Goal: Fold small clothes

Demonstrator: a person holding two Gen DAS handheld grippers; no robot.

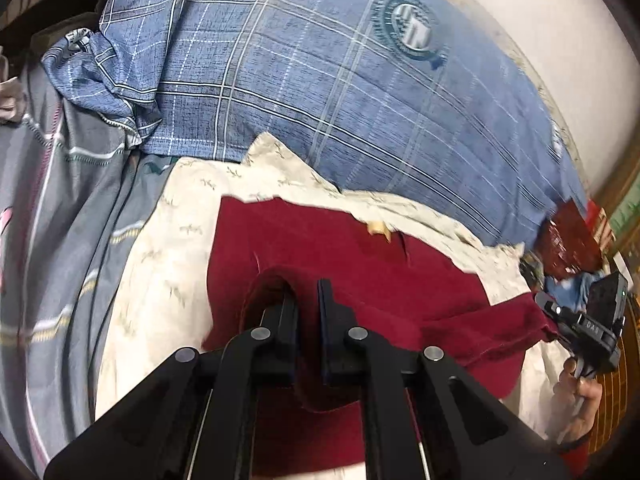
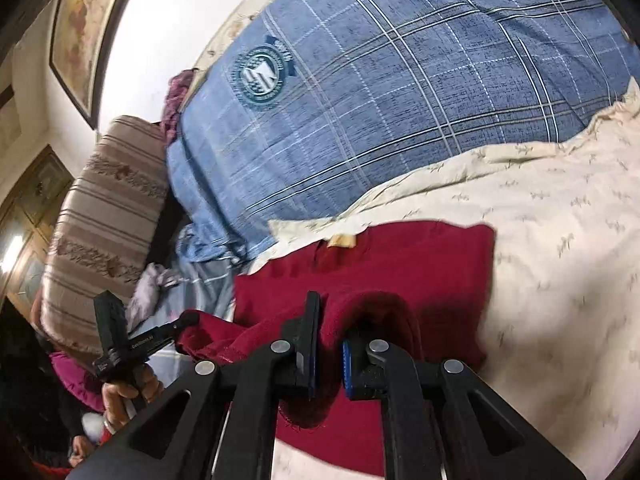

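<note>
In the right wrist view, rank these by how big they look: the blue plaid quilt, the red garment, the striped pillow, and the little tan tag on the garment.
Largest to smallest, as they appear:
1. blue plaid quilt
2. red garment, though it sits nearer the camera, so this is unsure
3. striped pillow
4. tan tag

A dark red garment of soft, fleecy cloth lies spread across the lower middle of both wrist views. A pale label shows at its far edge. Its near edge is lifted into a bunched fold, while the far part lies flat.
</note>
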